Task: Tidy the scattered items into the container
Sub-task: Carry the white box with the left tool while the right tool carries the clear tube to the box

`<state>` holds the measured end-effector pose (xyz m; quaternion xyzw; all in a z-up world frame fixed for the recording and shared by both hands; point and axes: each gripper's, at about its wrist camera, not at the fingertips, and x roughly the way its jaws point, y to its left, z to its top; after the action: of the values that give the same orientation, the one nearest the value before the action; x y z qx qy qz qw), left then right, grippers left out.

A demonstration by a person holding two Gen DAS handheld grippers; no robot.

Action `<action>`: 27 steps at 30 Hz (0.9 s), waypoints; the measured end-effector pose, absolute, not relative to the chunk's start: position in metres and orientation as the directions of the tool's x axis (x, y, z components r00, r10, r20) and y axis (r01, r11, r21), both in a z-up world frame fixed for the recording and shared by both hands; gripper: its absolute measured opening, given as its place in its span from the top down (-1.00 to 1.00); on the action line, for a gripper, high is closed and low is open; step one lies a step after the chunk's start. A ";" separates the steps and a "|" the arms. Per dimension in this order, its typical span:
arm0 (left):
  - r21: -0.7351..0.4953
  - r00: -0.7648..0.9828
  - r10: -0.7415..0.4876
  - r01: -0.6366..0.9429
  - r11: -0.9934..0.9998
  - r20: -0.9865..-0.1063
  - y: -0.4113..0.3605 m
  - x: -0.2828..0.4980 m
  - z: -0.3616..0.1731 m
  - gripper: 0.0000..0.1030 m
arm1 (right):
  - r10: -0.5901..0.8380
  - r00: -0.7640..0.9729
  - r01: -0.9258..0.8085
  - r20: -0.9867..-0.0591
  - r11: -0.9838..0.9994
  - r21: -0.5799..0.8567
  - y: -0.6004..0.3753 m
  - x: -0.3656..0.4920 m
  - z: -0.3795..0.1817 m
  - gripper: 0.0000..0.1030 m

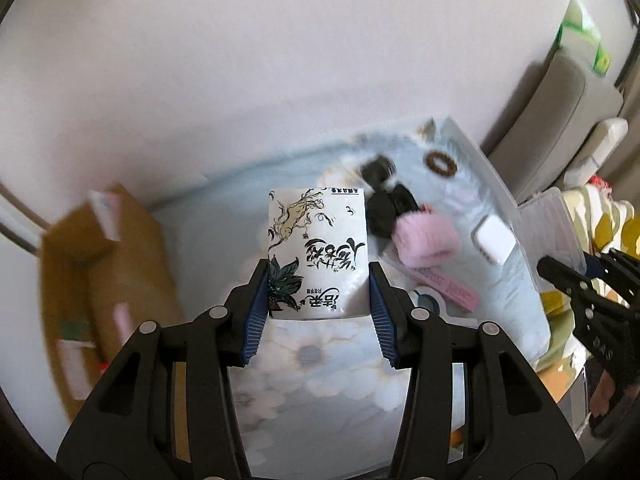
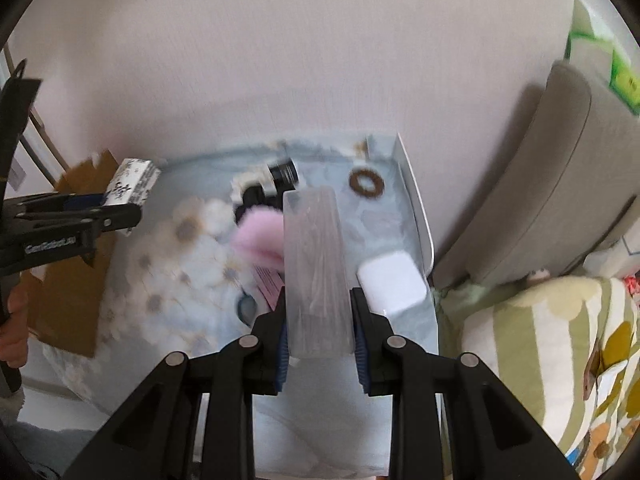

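- The left tongs (image 1: 318, 294) are clamped on a white tissue pack (image 1: 316, 248) printed with dark leaves and lettering; the blue pads press its two sides.
- The right tongs (image 2: 318, 330) are clenched on a clear plastic box (image 2: 314, 272), gripped at its near end and pointing away from the camera.
- Both held things hang above the floral tabletop (image 1: 320, 360).
- Items lying on the tabletop: a pink fluffy item (image 1: 426, 240), a black object (image 1: 384, 200), a brown ring (image 1: 440, 164), a white block (image 1: 494, 242) and a pink flat pack (image 1: 452, 288).
- Only the left wrist view shows the tissue pack's printed face and a brown cardboard box (image 1: 108, 280) at the left.
- Only the right wrist view shows the tissue pack edge-on (image 2: 130, 188), a person's hand (image 2: 14, 328) behind the left tongs, and a striped cushion (image 2: 540, 344).
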<state>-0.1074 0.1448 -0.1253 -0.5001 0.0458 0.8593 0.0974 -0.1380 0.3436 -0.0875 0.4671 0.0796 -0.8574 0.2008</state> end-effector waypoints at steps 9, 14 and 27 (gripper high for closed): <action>-0.023 -0.587 0.059 -0.068 -0.997 -0.807 0.047 -0.078 -0.051 0.16 | -0.376 -0.554 0.527 -0.742 -0.849 0.036 0.282 -0.132 -0.018 0.52; 0.011 -0.616 -0.047 0.063 -0.998 -0.787 -0.011 -0.057 -0.038 0.16 | -0.471 -0.524 0.641 -0.710 -0.767 0.036 0.222 -0.125 0.002 0.52; 0.039 -0.540 -0.203 0.300 -0.953 -0.817 -0.104 -0.013 -0.067 0.16 | -0.623 -0.271 0.856 -0.733 -0.504 0.112 0.077 -0.093 -0.010 0.52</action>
<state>-0.0130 -0.1036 -0.0675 -0.4578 -0.0528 0.8758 -0.1437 -0.0931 0.0766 -0.0102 0.3750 0.1552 -0.7820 0.4730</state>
